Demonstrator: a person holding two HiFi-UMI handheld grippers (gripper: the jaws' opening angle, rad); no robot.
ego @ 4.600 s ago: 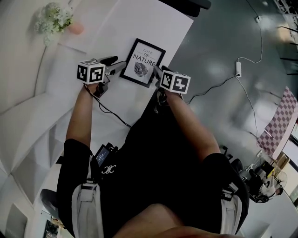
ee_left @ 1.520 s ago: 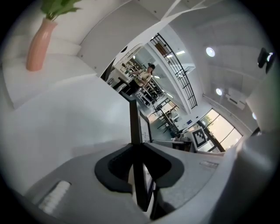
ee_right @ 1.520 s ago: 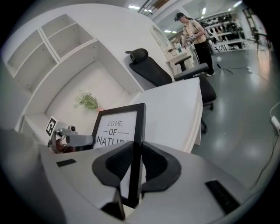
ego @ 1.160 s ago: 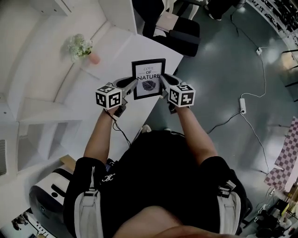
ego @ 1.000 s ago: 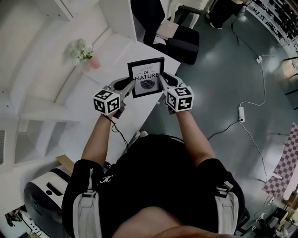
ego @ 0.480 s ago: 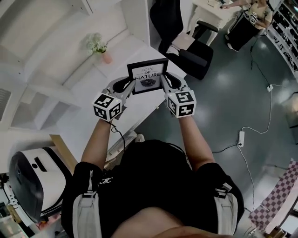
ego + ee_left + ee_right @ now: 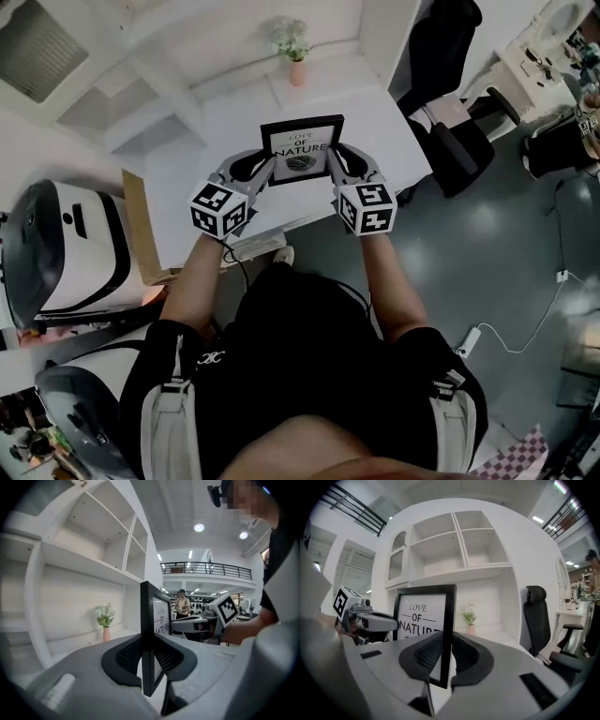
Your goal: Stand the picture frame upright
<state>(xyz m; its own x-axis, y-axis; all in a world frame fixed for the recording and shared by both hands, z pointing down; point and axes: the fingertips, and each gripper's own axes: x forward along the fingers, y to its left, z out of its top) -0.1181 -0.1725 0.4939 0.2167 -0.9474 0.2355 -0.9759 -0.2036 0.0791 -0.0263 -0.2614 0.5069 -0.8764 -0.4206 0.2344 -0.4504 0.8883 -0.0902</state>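
My left gripper (image 7: 263,169) and right gripper (image 7: 336,165) each pinch a side edge of the picture frame (image 7: 302,150), upright over the near edge of the tabletop (image 7: 380,127). I'd lower both evenly, seat its bottom squarely, then release together, short of the far-edge flower vase (image 7: 296,67).

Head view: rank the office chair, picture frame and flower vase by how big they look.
1. office chair
2. picture frame
3. flower vase
The picture frame is nearer the camera, which inflates it.
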